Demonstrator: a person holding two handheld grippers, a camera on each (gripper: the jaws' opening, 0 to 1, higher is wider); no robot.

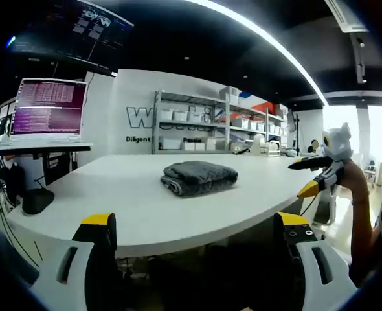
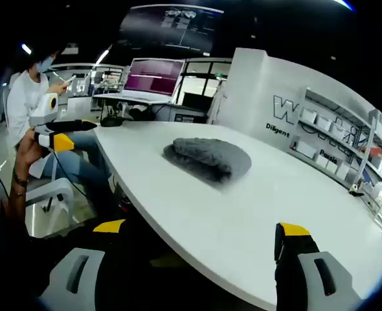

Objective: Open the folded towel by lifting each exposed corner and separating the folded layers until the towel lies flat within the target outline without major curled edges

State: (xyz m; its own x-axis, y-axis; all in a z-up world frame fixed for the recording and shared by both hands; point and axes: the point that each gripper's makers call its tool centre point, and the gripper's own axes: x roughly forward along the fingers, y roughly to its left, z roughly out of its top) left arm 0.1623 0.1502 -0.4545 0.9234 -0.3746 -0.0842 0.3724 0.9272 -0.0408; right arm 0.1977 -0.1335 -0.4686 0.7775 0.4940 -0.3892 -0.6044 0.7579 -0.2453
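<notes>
A grey towel [image 1: 199,177] lies folded in a thick bundle in the middle of the white table [image 1: 113,194]. My left gripper [image 1: 197,221] is open and held off the table's near edge, well short of the towel. In the right gripper view the towel [image 2: 209,157] lies ahead on the table [image 2: 256,214]. My right gripper [image 2: 201,230] is open, also off the table's edge. Each gripper shows in the other's view: the right gripper [image 1: 313,176] is at the table's right end, the left gripper [image 2: 60,133] at its left end. Both are empty and apart from the towel.
A laptop [image 1: 48,107] sits on a raised stand at the table's far left, with a large screen [image 1: 90,26] overhead. Shelves with white bins [image 1: 217,123] line the back wall. A seated person [image 2: 29,97] and a white chair [image 2: 45,194] are beside the table.
</notes>
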